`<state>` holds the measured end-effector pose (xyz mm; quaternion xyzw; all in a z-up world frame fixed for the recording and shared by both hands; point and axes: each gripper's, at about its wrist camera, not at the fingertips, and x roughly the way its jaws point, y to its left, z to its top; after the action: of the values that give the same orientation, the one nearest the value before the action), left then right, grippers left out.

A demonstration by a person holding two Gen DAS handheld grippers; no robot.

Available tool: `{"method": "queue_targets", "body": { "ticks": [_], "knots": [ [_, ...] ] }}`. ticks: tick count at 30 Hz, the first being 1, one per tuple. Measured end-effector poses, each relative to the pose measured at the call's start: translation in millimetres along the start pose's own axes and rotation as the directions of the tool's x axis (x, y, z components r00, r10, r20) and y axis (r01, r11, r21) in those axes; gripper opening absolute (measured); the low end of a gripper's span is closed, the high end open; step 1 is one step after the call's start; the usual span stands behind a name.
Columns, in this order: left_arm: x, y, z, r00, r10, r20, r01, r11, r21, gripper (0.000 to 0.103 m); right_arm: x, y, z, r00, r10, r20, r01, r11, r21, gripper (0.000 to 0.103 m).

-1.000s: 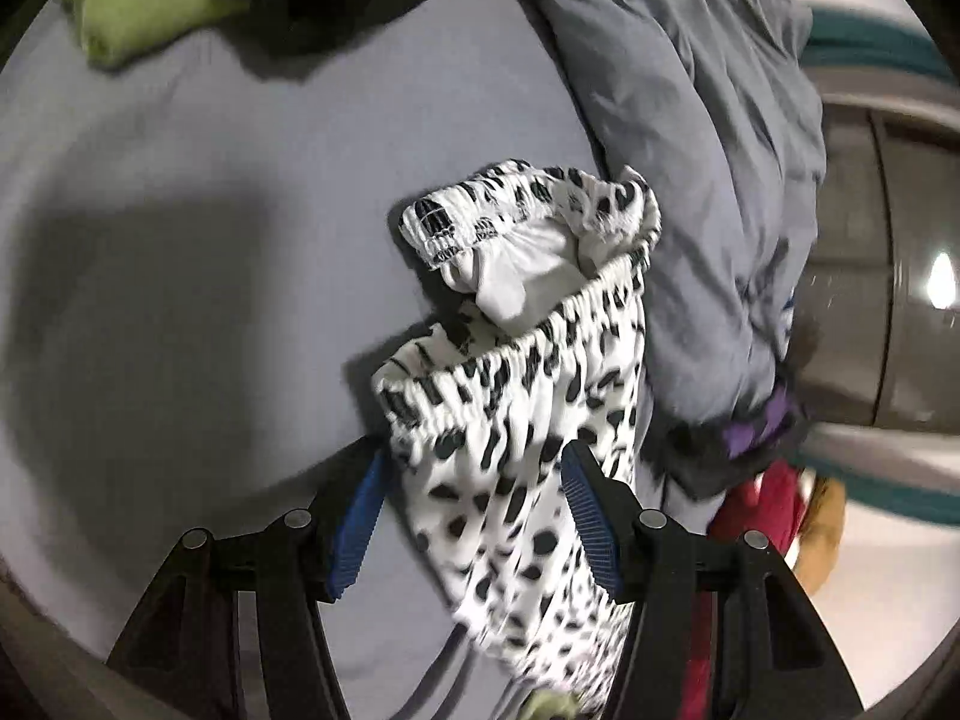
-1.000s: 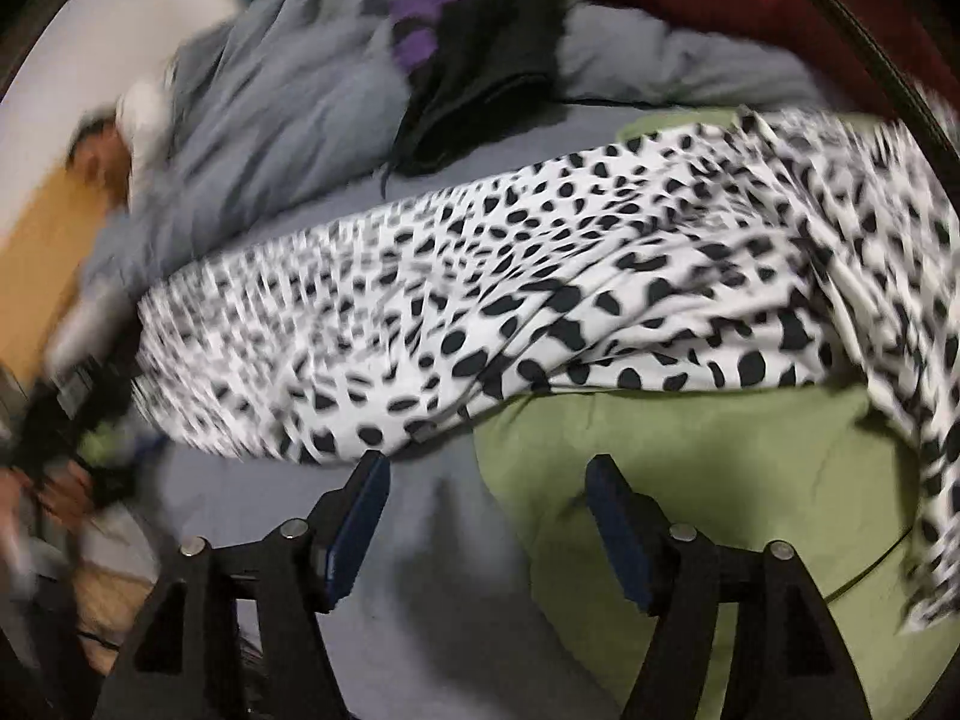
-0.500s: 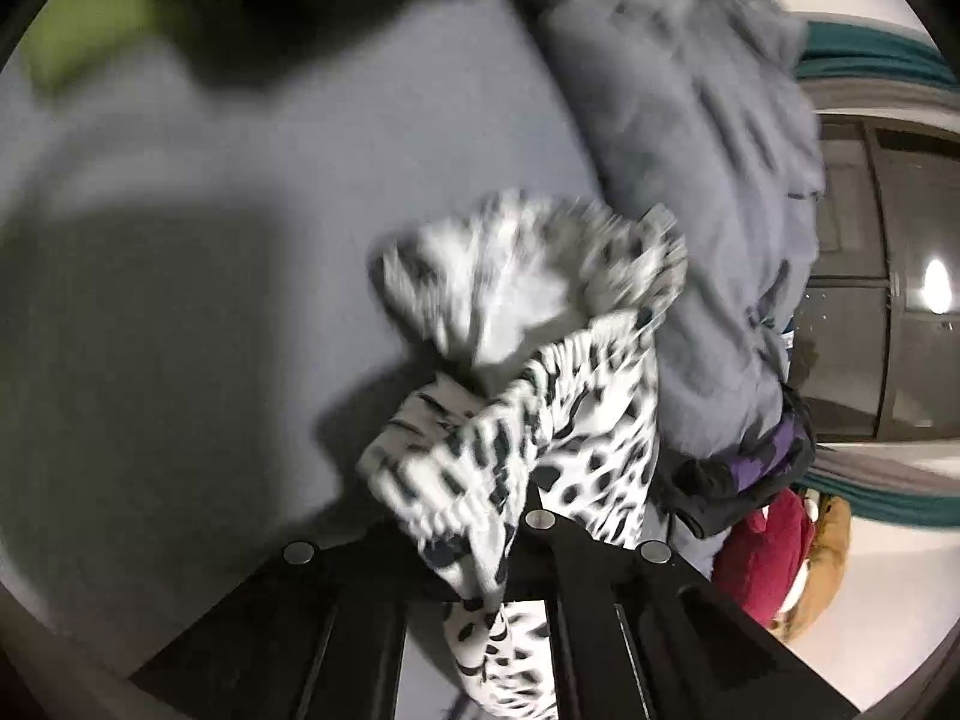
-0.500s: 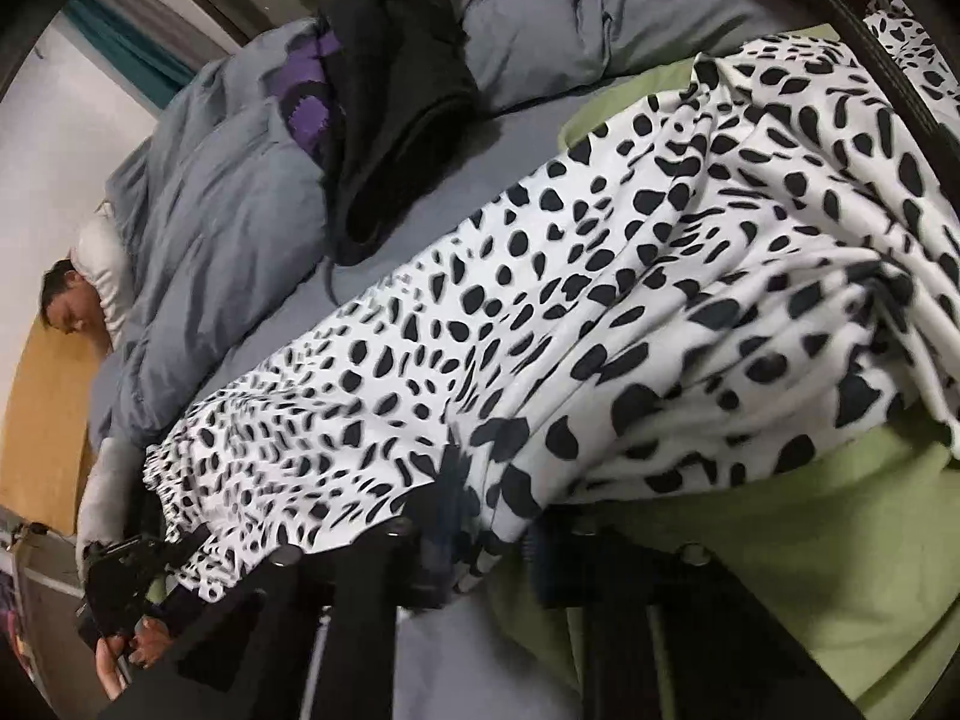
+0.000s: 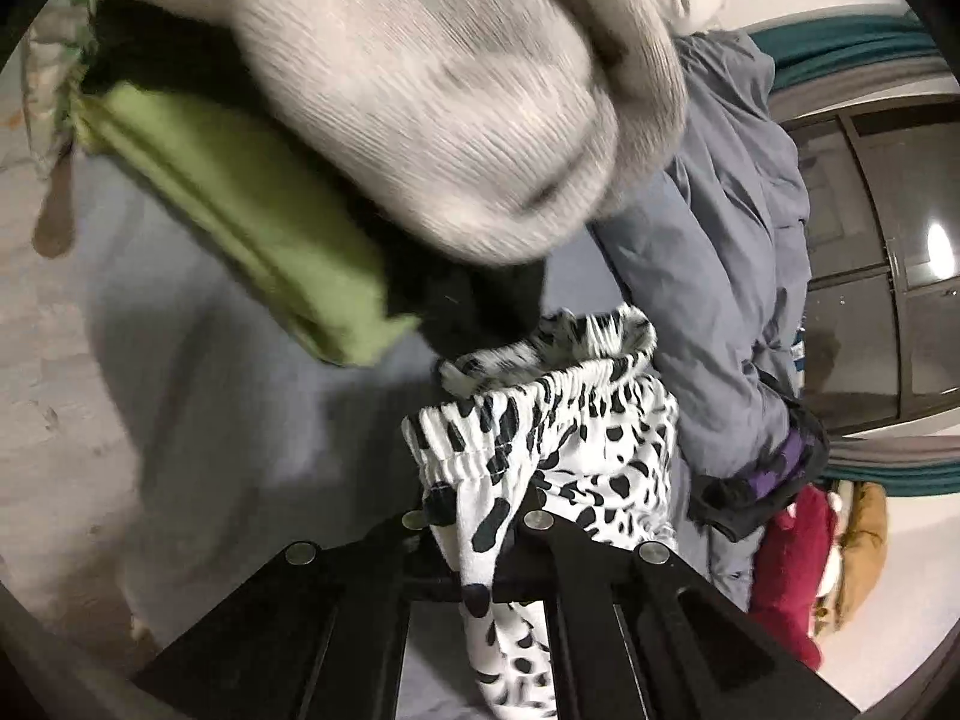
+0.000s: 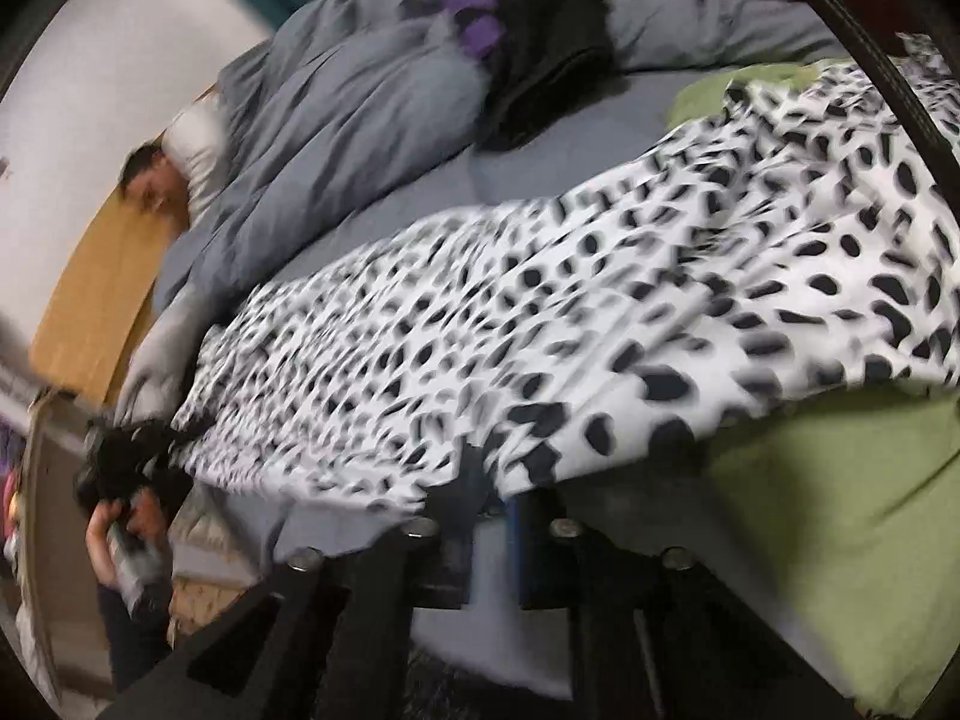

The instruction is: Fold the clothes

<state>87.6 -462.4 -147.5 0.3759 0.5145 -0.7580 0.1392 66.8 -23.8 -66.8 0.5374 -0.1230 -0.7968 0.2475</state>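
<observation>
- The spotted trousers [image 6: 600,300] lie stretched across the grey bed sheet [image 6: 570,162], black blotches on white, one end over a green garment [image 6: 852,492]; the grey duvet [image 6: 336,120] is heaped just beyond them, and everything else I place from the trousers.
- The left gripper [image 5: 474,546] has its jaws closed tight on the cloth just below the gathered elastic waistband [image 5: 540,396]; the waistband stands up loose beyond the jaws.
- The right gripper [image 6: 486,498] is at the near edge of the trousers, well apart from the waistband end; its jaws are drawn close together with a fold of spotted cloth between them — it looks pinched, though blur hides the exact bite.
- In the left view a pale knitted sleeve [image 5: 420,90] crosses above the trousers, with a folded green cloth [image 5: 240,204] beside it.
- The fabric looks thin, light and limp; it sags and ripples between the two holds, so I judge it will not keep a shape unless pulled taut.
- Best holds, to my eye: the waistband — thicker, gathered, less slippery — and a hem or side seam at the far end; a pinch of single-layer cloth may slip.
- A dark jacket [image 6: 540,42] lies beyond the trousers, on the duvet side, apart from them.
</observation>
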Motion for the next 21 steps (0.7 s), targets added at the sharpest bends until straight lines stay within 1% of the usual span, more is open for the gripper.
{"method": "queue_targets", "body": {
  "ticks": [1,3,4,5,6,7,8,9,10,11,13,15,16,18,20,21],
  "knots": [
    [-3,3,0,1.0,0.011,0.011,-0.011,1.0,0.008,0.002,-2,0,-1,1.0,0.001,-0.002,-0.001,1.0,-0.001,0.007],
    [0,8,-1,0.999,0.037,-0.004,-0.037,0.999,0.007,0.002,-11,-7,3,0.999,-0.025,0.026,0.024,1.0,0.016,0.007],
    [5,9,-1,0.998,0.05,-0.025,-0.051,0.999,-0.011,0.002,-15,-10,6,0.998,-0.038,0.04,0.037,0.999,0.025,0.007],
    [12,10,-2,0.996,0.068,-0.053,-0.071,0.997,-0.038,0.003,-19,-13,8,0.997,-0.051,0.054,0.049,0.998,0.034,0.012],
    [15,9,-3,0.995,0.074,-0.067,-0.077,0.996,-0.051,0.009,-24,-17,11,0.996,-0.064,0.067,0.061,0.997,0.044,0.015],
    [15,6,-4,0.995,0.068,-0.066,-0.071,0.996,-0.051,0.014,-28,-20,13,0.994,-0.077,0.081,0.073,0.996,0.053,0.022],
    [13,2,-6,0.996,0.067,-0.064,-0.069,0.997,-0.034,0.028,-32,-24,16,0.991,-0.091,0.094,0.085,0.994,0.063,0.038],
    [10,-2,-7,0.995,0.075,-0.065,-0.076,0.997,-0.016,0.048,-37,-27,18,0.989,-0.104,0.107,0.097,0.993,0.073,0.042],
    [3,-8,-10,0.996,0.07,-0.048,-0.07,0.998,0.0,0.054,-41,-30,21,0.986,-0.118,0.12,0.108,0.991,0.083,0.042],
    [-5,-14,-12,0.998,0.064,-0.03,-0.063,0.998,0.016,0.056,-45,-34,23,0.982,-0.132,0.133,0.12,0.988,0.093,0.042],
    [-12,-38,-19,0.999,0.012,-0.042,-0.008,0.997,0.083,0.056,-54,-41,28,0.975,-0.159,0.158,0.142,0.983,0.113,0.043],
    [-19,-63,-25,0.998,-0.04,-0.057,0.048,0.988,0.149,0.056,-63,-47,33,0.965,-0.187,0.182,0.164,0.977,0.135,0.046],
    [-13,-78,-29,0.996,-0.022,-0.082,0.037,0.982,0.186,0.056,-67,-51,36,0.96,-0.201,0.194,0.174,0.974,0.145,0.048],
    [3,-103,-36,0.992,0.027,-0.125,0.004,0.97,0.244,0.056,-75,-52,47,0.938,-0.257,0.232,0.228,0.963,0.147,0.051],
    [30,-120,-38,0.981,0.085,-0.175,-0.04,0.969,0.246,0.056,-83,-51,61,0.907,-0.319,0.274,0.288,0.946,0.146,0.053],
    [43,-125,-38,0.975,0.096,-0.202,-0.05,0.973,0.225,0.056,-84,-48,68,0.886,-0.365,0.285,0.342,0.931,0.129,0.056]
  ]
}}
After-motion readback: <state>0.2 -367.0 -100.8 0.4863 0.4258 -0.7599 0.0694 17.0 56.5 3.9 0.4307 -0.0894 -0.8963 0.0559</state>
